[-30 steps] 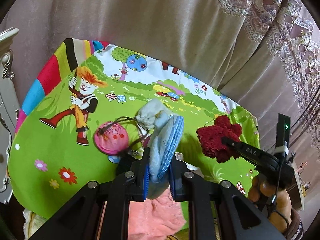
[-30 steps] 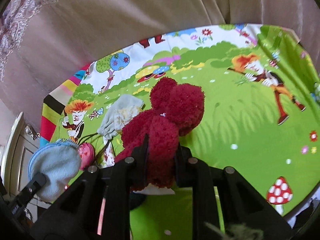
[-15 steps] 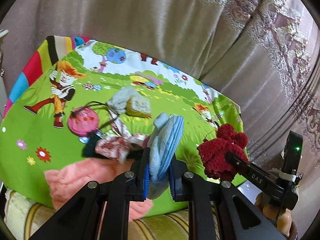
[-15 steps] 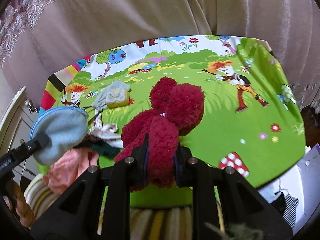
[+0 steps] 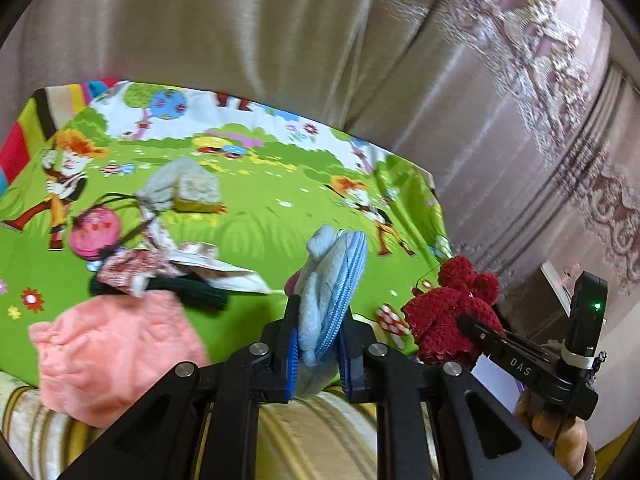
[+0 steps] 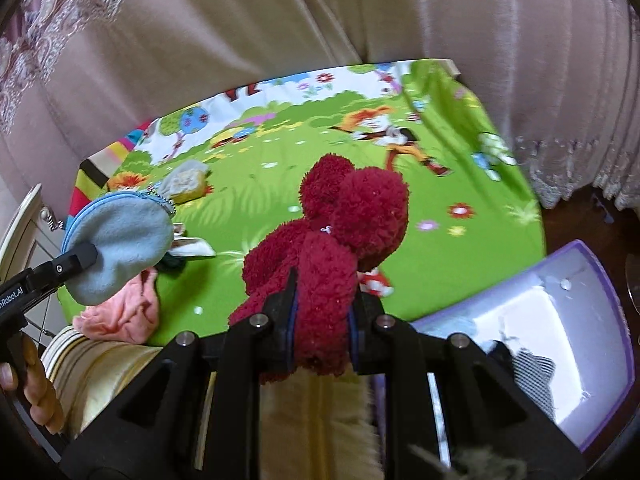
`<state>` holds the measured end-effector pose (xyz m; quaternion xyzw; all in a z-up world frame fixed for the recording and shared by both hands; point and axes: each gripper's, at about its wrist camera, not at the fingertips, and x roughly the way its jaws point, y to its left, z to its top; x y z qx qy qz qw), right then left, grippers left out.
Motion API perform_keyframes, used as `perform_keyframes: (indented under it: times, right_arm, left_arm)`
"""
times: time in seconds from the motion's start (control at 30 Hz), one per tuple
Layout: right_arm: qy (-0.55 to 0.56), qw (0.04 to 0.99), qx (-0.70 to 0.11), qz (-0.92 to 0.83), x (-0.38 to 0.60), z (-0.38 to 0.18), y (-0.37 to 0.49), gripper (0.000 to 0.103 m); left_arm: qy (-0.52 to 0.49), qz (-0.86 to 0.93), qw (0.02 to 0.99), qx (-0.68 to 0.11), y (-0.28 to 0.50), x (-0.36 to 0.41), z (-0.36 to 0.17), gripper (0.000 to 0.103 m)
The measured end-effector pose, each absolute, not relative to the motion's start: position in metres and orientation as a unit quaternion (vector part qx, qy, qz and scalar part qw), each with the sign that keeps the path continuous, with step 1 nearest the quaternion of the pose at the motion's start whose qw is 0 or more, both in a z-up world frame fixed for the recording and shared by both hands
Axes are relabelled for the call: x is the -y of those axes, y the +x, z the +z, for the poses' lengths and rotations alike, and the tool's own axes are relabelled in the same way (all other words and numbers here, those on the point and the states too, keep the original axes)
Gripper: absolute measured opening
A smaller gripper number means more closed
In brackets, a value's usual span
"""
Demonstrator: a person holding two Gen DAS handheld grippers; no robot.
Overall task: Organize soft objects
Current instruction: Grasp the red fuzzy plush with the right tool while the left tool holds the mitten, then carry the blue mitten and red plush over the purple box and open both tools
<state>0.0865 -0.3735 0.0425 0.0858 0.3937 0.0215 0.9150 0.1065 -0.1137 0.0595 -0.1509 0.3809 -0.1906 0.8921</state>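
My left gripper (image 5: 318, 340) is shut on a light blue fleece pouch (image 5: 334, 280) with a blue zip edge, held above the near edge of the cartoon-print green cloth (image 5: 260, 216). It also shows in the right wrist view (image 6: 120, 248). My right gripper (image 6: 322, 322) is shut on a dark red plush toy (image 6: 340, 240), held over the cloth's near edge; the toy also shows in the left wrist view (image 5: 448, 312). A pink fleece cloth (image 5: 116, 352), a dark green knit piece (image 5: 188, 292), a floral fabric piece (image 5: 140, 264), a pink round pouch (image 5: 94, 232) and a grey-white bag (image 5: 180, 190) lie on the cloth.
A purple-rimmed white box (image 6: 552, 340) stands at the lower right, off the cloth, with grey fabric inside. A beige curtain (image 5: 240, 32) hangs behind. A striped cushion edge (image 6: 100, 360) runs below the cloth. White furniture (image 6: 24, 216) stands at the left.
Both grippers have pulled back and to the right with their loads. The pile on the cloth now lies further off, and the purple box has come into the right wrist view.
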Motion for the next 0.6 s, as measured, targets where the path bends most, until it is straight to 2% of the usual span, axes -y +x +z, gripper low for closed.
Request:
perform_keyframes:
  times: [0.6]
  right_arm:
    - [0.104, 0.915, -0.371, -0.119, 0.51, 0.051, 0.023, 0.023]
  left_arm:
    - [-0.069, -0.329, 0.843, -0.421, 0.107, 0.28, 0.06, 0.017]
